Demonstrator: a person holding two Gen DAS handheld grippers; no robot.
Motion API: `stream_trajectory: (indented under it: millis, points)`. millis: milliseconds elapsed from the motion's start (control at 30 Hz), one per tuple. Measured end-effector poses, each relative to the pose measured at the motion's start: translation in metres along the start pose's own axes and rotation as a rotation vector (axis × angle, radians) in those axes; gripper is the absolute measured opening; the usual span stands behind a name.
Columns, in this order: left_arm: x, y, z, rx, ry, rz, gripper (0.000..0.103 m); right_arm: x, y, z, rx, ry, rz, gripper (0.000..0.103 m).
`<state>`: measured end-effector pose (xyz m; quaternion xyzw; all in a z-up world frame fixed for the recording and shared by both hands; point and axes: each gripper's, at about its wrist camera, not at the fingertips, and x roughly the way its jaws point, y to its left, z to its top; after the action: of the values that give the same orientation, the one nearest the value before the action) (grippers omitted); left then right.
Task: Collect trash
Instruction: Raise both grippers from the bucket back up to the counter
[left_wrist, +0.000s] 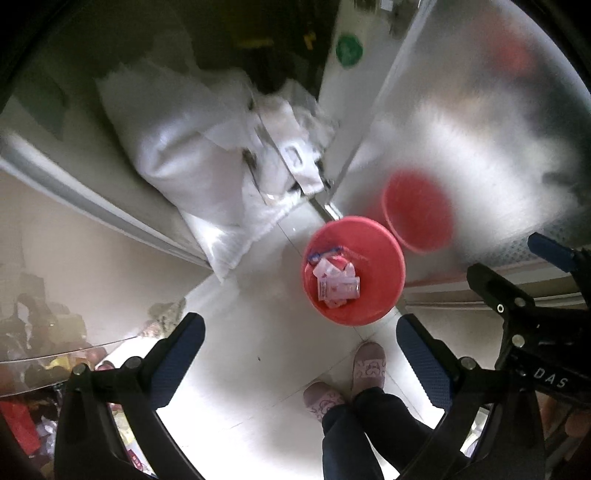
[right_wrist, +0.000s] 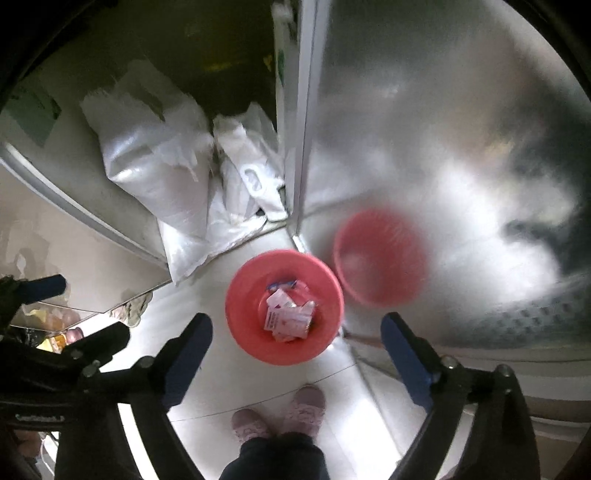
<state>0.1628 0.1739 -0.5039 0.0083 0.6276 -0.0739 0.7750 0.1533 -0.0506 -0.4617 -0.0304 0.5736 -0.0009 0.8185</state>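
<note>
So both tongs, left gripper (left_wrist: 299, 354) and right gripper (right_wrist: 295, 347), hang released and empty above the red bin (left_wrist: 384, 280), frame centre; its wrappers (left_wrist: 338, 284) look light, crinkly, probably slippery; pinch an edge.

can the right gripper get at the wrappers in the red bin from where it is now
Probably yes. The right gripper is open and empty, almost directly above the red bin, whose top is uncovered. The wrappers lie exposed inside, nothing crosses the way down. It would need to lower well into the bin.
</note>
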Motion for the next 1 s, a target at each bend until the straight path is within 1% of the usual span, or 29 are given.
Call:
stream_trajectory:
  millis: [100,133,200,267,300,333,433,567,600,700,733,800,900,1000]
  points:
    - [-0.055,0.001,0.001,-0.013,-0.057,0.009,0.103,-0.040,0.003,0.007,-0.015,-0.039,0.002,0.098]
    - [-0.076,0.000,0.002,-0.016,-0.079,0.015,0.103,-0.061,0.003,0.011,-0.017,-0.055,0.009,0.099]
    - [-0.116,-0.004,0.005,-0.021,-0.119,0.030,0.103,-0.089,0.002,0.016,-0.021,-0.073,0.021,0.099]
    - [-0.155,-0.008,0.008,-0.024,-0.163,0.040,0.103,-0.132,0.001,0.022,-0.024,-0.109,0.027,0.099]
    - [-0.176,-0.010,0.010,-0.026,-0.187,0.049,0.103,-0.146,-0.002,0.022,-0.021,-0.126,0.031,0.099]
    - [-0.203,-0.014,0.011,-0.023,-0.222,0.059,0.103,-0.173,-0.005,0.025,-0.018,-0.155,0.035,0.099]
    - [-0.267,-0.025,0.012,-0.041,-0.314,0.082,0.103,-0.226,-0.013,0.031,-0.026,-0.217,0.032,0.100]
    - [-0.336,-0.033,0.016,-0.077,-0.434,0.108,0.103,-0.305,-0.027,0.042,-0.013,-0.306,0.036,0.100]
    - [-0.354,-0.035,0.016,-0.088,-0.469,0.117,0.103,-0.315,-0.027,0.046,-0.010,-0.320,0.033,0.100]
    - [-0.392,-0.036,0.021,-0.117,-0.551,0.124,0.103,-0.357,-0.033,0.049,-0.005,-0.378,0.028,0.102]
    - [-0.400,-0.039,0.023,-0.113,-0.565,0.119,0.103,-0.372,-0.039,0.048,0.008,-0.395,0.053,0.102]
    - [-0.420,-0.050,0.026,-0.086,-0.597,0.111,0.103,-0.390,-0.043,0.046,0.029,-0.422,0.068,0.102]
    - [-0.440,-0.067,0.026,-0.039,-0.628,0.125,0.103,-0.409,-0.045,0.046,0.055,-0.466,0.036,0.102]
    - [-0.450,-0.083,0.028,-0.005,-0.636,0.113,0.103,-0.420,-0.057,0.044,0.081,-0.490,-0.005,0.102]
